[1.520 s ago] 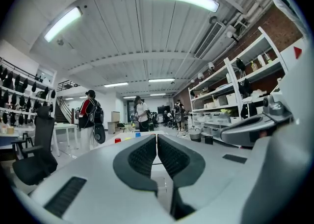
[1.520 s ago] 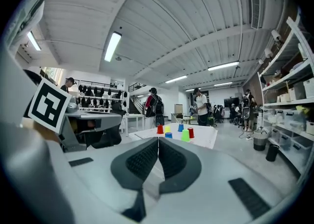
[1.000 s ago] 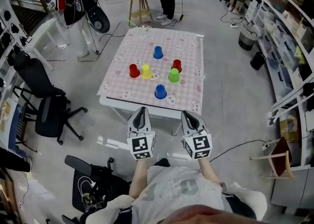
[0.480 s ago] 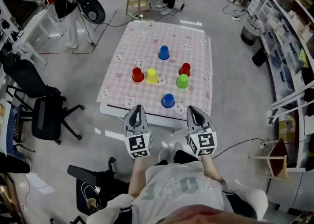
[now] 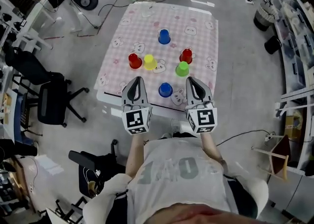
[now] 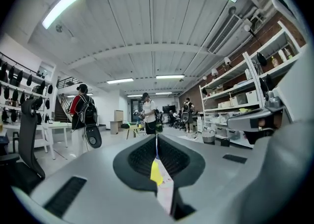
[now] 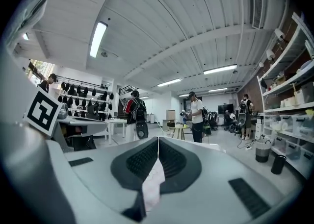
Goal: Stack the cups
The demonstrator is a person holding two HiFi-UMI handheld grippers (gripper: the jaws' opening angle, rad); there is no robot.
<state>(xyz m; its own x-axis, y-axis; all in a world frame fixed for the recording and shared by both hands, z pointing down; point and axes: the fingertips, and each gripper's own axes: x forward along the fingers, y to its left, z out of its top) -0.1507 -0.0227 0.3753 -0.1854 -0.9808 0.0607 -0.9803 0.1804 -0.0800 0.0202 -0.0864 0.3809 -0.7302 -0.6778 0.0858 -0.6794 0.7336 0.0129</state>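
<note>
Hovering at the table (image 5: 131,26) edge, left gripper (image 5: 136,80) and right gripper (image 5: 193,80) both closed, empty; six cups (image 5: 149,62) unstacked.

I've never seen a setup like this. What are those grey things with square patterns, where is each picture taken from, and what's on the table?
A person holds a grasping tool in each hand: the left tool and the right tool. The patterned cubes are part of them. The downward picture comes from a camera on the person's head; the other two come from cameras riding on each tool, looking along its jaws. Both tools are shut and empty. On the checked tablecloth stand, none stacked: two blue cups, two red cups, a yellow cup, a green cup.
</note>
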